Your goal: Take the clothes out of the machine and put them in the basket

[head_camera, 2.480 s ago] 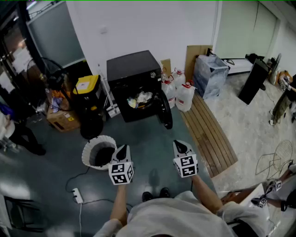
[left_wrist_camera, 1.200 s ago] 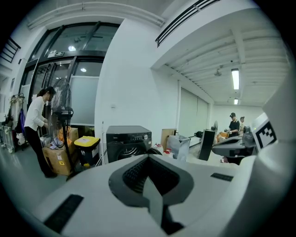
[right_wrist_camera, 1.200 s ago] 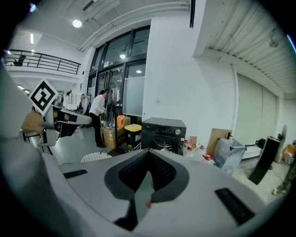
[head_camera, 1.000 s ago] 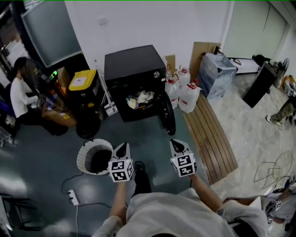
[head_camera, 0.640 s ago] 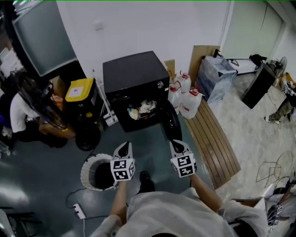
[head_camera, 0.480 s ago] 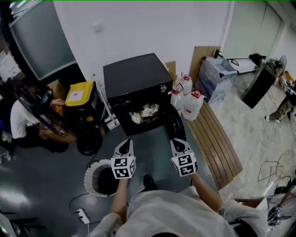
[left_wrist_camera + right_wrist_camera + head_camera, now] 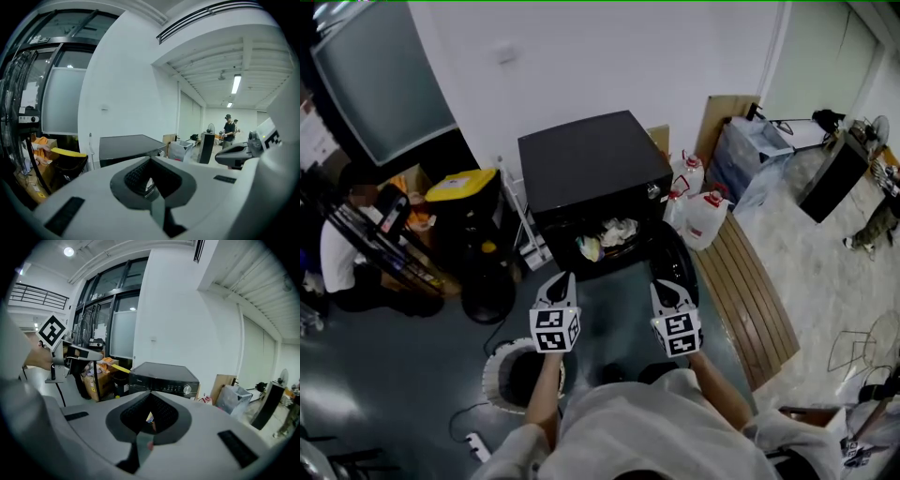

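Two pairs of tongs are held out ahead of the person, level with each other and well apart: the left tongs [image 7: 562, 281] and the right tongs [image 7: 662, 290]. Both are pressed together with nothing pinched. In the left gripper view and the right gripper view alike, the jaws are shown meeting at a point, with only the room seen past them.

The washing machine [image 7: 592, 172], a black one, is found straight ahead against the white wall, its round door [image 7: 677, 266] swung open to the right. The clothes [image 7: 610, 236] are seen heaped in the drum opening (pale pieces, with something yellowish among them). The basket [image 7: 491, 375], white-walled and dark inside, is set on the floor at the person's left, just beside the left forearm and partly hidden by it. Whether anything lies in it cannot be told. Plastic jugs [image 7: 703, 212] are stood to the right of the machine, beside a slatted wooden panel [image 7: 757, 292].

The step in hand is judged to be the approach, since nothing is gripped and the drum is not yet reached. For the next move, one pair of tongs would need to be spread and brought low into the drum opening, clear of the door. It would then be closed on a fold of cloth, which is to be carried left and down to the basket.
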The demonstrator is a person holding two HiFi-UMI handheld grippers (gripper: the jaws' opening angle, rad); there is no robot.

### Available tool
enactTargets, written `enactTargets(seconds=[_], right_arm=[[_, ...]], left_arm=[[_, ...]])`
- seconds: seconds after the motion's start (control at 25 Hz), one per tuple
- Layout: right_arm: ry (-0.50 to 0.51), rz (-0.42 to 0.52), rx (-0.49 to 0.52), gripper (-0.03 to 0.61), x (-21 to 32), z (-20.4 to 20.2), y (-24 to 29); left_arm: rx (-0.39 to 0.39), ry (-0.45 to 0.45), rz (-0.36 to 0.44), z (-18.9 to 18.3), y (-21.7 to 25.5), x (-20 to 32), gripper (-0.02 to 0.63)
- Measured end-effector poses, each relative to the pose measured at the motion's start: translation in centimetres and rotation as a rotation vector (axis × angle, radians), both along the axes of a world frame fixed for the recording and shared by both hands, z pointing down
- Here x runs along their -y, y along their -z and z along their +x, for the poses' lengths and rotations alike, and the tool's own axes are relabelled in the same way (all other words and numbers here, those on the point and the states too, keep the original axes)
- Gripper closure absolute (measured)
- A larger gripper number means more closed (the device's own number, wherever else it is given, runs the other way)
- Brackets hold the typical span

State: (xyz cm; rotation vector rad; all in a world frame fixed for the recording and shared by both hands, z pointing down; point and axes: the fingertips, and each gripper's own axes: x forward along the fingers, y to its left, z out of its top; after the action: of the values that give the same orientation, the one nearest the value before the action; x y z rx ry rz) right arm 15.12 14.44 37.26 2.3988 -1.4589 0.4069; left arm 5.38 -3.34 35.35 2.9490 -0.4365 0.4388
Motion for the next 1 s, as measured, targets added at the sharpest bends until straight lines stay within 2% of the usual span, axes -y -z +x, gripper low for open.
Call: enactTargets(seconds=[0.4, 0.68, 1.0], right_arm=[[0.058, -0.067, 0.05, 0.555, 4.5, 4.4, -3.9], [0.123, -0.099, 0.092, 0.555, 8.2, 10.3, -7.2], [0.174, -0.139, 0.162, 0.555, 11.0, 16.0, -13.8]], left_arm=[[0.062, 0.063, -0.085, 2.3, -5.1, 2.8, 0.597], [0.106, 0.158, -0.131, 6.3, -8.8, 5.0, 0.597], [0.138, 0.252, -0.151, 11.6, -13.3, 7.4, 0.597]])
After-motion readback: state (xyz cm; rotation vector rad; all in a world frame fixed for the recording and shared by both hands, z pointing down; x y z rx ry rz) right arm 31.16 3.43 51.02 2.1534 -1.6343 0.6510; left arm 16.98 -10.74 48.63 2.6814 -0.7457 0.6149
